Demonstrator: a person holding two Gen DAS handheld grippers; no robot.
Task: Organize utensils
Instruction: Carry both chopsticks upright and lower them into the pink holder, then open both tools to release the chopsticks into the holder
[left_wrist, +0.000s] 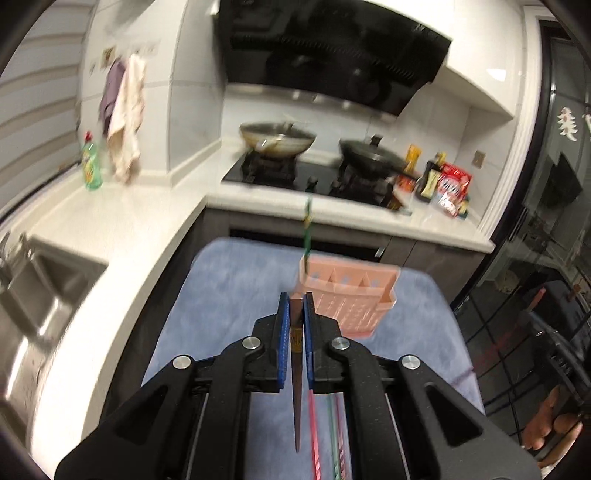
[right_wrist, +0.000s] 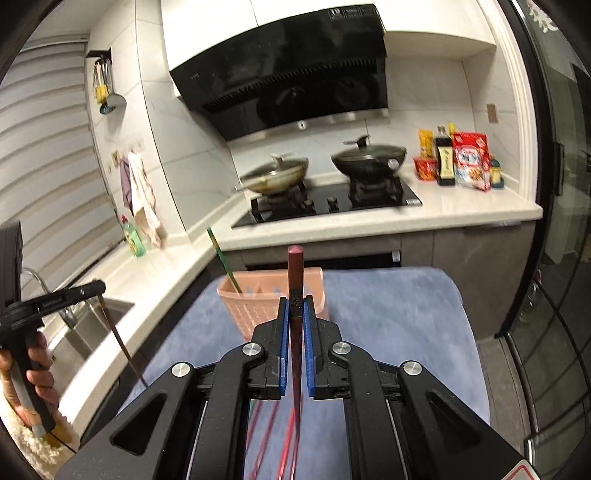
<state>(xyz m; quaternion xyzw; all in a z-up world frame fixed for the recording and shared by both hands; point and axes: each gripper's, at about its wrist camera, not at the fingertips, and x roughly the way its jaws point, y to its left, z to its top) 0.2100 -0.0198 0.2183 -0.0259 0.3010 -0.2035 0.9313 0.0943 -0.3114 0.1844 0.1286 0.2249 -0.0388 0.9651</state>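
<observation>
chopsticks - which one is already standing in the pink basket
The green chopstick, leaning in the pink basket's left end; the brown ones are clamped in each claw.

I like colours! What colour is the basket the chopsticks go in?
The basket is pale pink, clearest in the right wrist view.

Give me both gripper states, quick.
Left gripper: closed on a brown chopstick.
Right gripper: closed on a dark red chopstick.

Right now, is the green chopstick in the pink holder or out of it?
In. The green chopstick stands tilted, its lower end below the rim of the pink holder, near the left corner.
</observation>
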